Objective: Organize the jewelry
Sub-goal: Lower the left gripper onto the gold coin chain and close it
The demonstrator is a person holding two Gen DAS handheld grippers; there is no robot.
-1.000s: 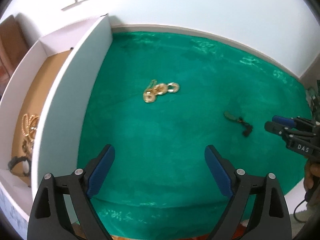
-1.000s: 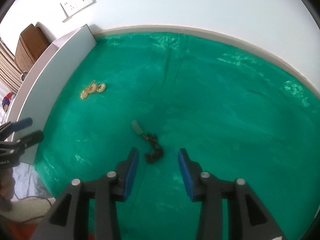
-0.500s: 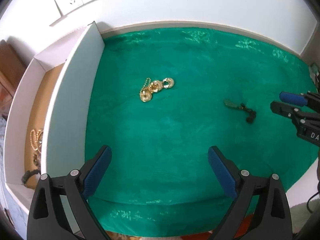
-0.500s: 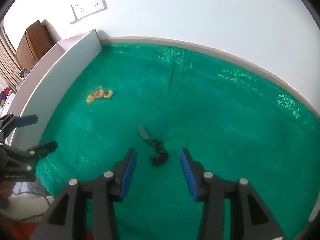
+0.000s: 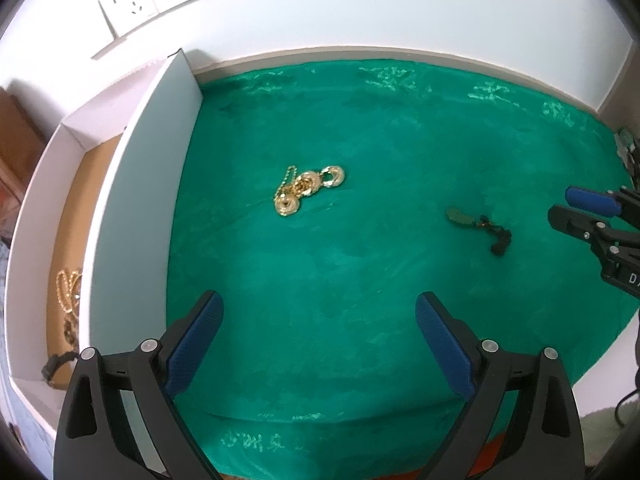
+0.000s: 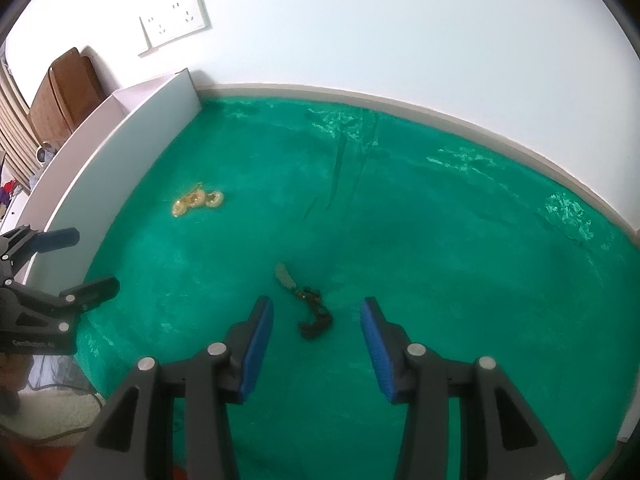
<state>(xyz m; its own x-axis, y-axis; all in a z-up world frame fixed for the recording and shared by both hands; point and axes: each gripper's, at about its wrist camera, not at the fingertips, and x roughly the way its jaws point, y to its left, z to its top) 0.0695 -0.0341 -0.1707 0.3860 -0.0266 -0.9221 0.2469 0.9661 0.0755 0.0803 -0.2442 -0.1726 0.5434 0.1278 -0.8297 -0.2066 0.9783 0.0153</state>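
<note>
A gold chain with ring links (image 5: pixel 306 190) lies on the green cloth (image 5: pixel 360 120), also in the right wrist view (image 6: pixel 196 202). A dark cord with a pale green pendant (image 5: pixel 478 228) lies to its right; in the right wrist view the cord (image 6: pixel 308 304) sits just ahead of and between my right fingers. My left gripper (image 5: pixel 318 328) is open and empty, well short of the gold chain. My right gripper (image 6: pixel 317 326) is open and empty. A white box (image 5: pixel 132 184) at the left holds gold chains (image 5: pixel 68 292).
A white wall with sockets (image 5: pixel 156 0) runs behind the cloth. The cloth's front edge (image 5: pixel 280 420) hangs near me. A brown chair (image 6: pixel 60 92) stands beyond the box. Cables (image 5: pixel 628 404) lie at the far right.
Both grippers have pulled back and risen, so the jewelry looks farther away. The gold chain and the dark cord have not moved. Both grippers stay open.
</note>
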